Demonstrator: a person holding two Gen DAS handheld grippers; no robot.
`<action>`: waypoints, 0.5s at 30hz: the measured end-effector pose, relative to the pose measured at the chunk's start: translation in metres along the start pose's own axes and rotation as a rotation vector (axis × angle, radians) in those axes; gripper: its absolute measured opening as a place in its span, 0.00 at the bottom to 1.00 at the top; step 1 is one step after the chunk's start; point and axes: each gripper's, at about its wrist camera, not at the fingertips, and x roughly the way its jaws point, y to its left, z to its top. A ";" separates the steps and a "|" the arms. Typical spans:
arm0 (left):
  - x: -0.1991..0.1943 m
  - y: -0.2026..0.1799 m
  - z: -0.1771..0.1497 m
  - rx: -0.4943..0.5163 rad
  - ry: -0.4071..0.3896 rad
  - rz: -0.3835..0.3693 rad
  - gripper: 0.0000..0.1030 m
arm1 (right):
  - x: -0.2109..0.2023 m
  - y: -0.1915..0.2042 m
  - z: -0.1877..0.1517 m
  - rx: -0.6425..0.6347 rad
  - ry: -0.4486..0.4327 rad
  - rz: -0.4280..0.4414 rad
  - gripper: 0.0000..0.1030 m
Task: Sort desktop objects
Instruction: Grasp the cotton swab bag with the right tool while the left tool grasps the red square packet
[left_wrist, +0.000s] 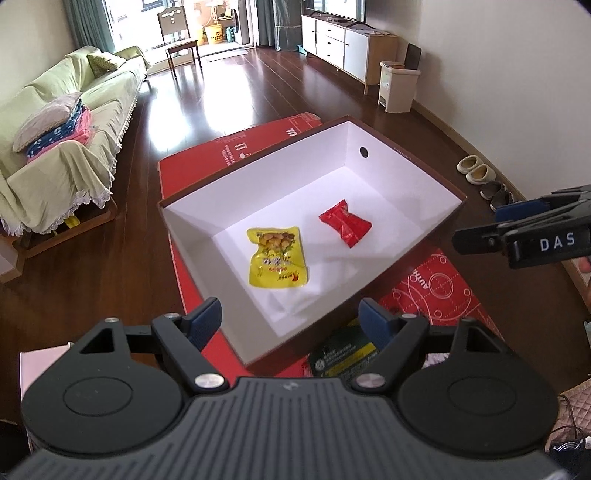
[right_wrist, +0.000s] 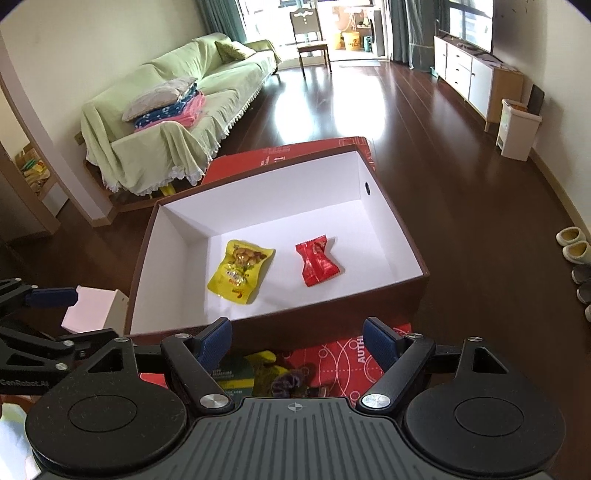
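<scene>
Snack packets lie inside the open box (left_wrist: 406, 155), which has white inner walls and a dark outer rim. Two are on its floor: a yellow packet (left_wrist: 276, 261) toward the near left and a red packet (left_wrist: 345, 223) to its right, apart from each other and from the walls. The box stands on a red mat (left_wrist: 436, 284) spread over a dark wooden floor (left_wrist: 229, 96).

Left gripper (left_wrist: 291, 320): jaws spread wide, nothing between the blue pads, positioned over the near edge of the box. Right gripper (right_wrist: 297, 338): jaws likewise wide and empty, positioned just short of the box's near wall.

Under the right gripper, on the mat outside the box, several more items sit close together: a green packet (right_wrist: 236, 373), a purple item (right_wrist: 290, 380) (identity cannot be told) and a small dark one beside it. In the left wrist view the green packet appears below the right-hand pad.

A pink box (right_wrist: 92, 306) stands just left of the open box.
</scene>
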 end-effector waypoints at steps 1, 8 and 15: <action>-0.003 0.002 -0.004 -0.005 -0.001 -0.002 0.77 | -0.001 -0.001 -0.002 0.000 0.001 -0.001 0.78; -0.015 0.024 -0.041 -0.021 0.005 -0.022 0.77 | -0.004 -0.008 -0.028 0.008 0.033 0.013 0.78; -0.012 0.023 -0.088 0.101 0.062 -0.079 0.76 | 0.000 -0.022 -0.065 0.039 0.119 0.000 0.78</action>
